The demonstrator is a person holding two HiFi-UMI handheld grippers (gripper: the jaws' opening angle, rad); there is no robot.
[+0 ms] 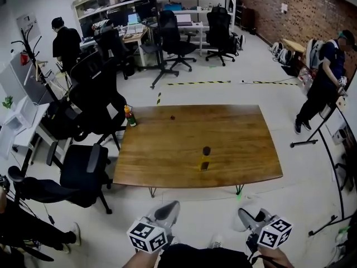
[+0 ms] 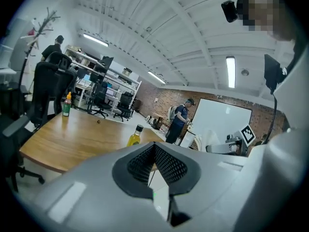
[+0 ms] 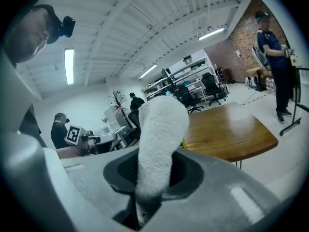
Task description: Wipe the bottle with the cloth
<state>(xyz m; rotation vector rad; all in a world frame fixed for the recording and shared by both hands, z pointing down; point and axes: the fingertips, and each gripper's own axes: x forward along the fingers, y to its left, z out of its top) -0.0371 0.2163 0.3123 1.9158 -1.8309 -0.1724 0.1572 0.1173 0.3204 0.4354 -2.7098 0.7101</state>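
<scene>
Risk first: my left gripper [image 2: 155,151] is clenched on nothing, so unless it opens and steadies the bottle [image 1: 205,158], a sideways push from the cloth [image 3: 161,129] could topple it towards the near table [image 1: 167,172] edge. My right gripper [image 3: 154,178] grasps that cloth, which pokes up loosely. The bottle stands just below centre frame in the head view, long axis vertical, cap up

Bottle [image 1: 205,158] on table [image 1: 167,161] near its front edge, second bottle [image 1: 130,116] at far left corner, chairs [image 1: 83,172] left of table
</scene>
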